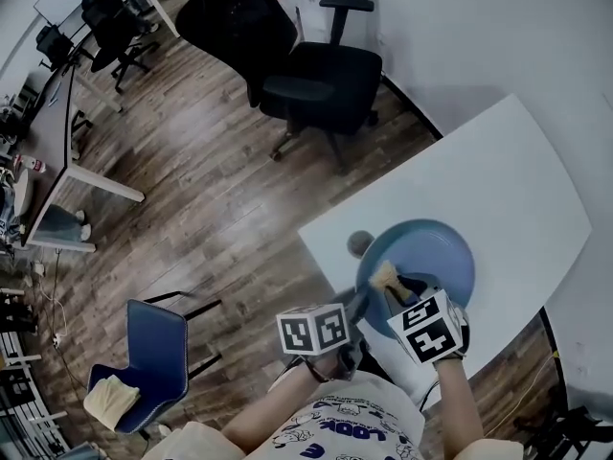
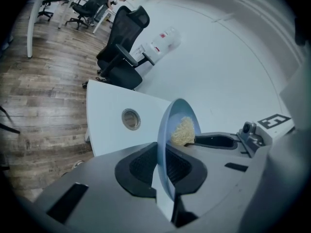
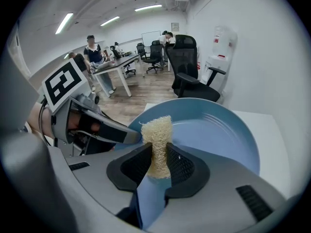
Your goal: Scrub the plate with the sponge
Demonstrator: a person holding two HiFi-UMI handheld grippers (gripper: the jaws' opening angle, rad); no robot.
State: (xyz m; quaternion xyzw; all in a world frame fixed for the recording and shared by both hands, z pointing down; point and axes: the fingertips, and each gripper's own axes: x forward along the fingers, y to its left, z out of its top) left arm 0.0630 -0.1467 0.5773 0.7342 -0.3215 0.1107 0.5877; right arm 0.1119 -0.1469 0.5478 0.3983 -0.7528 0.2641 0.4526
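A blue plate (image 1: 436,250) hangs above the white table (image 1: 517,175), tilted, with my left gripper (image 1: 357,307) shut on its near-left rim. In the left gripper view the plate (image 2: 167,130) stands edge-on between the jaws. My right gripper (image 1: 395,293) is shut on a pale fibrous sponge (image 1: 384,276), which rests on the plate's inner face. In the right gripper view the sponge (image 3: 158,144) stands upright between the pads, with the plate (image 3: 218,130) behind it and the left gripper (image 3: 127,137) at the plate's left rim.
A round grommet (image 1: 359,243) sits in the table near its left corner, just left of the plate. A black office chair (image 1: 316,80) stands beyond the table's far-left edge, by the wall. A blue chair (image 1: 153,357) is on the wood floor at the lower left.
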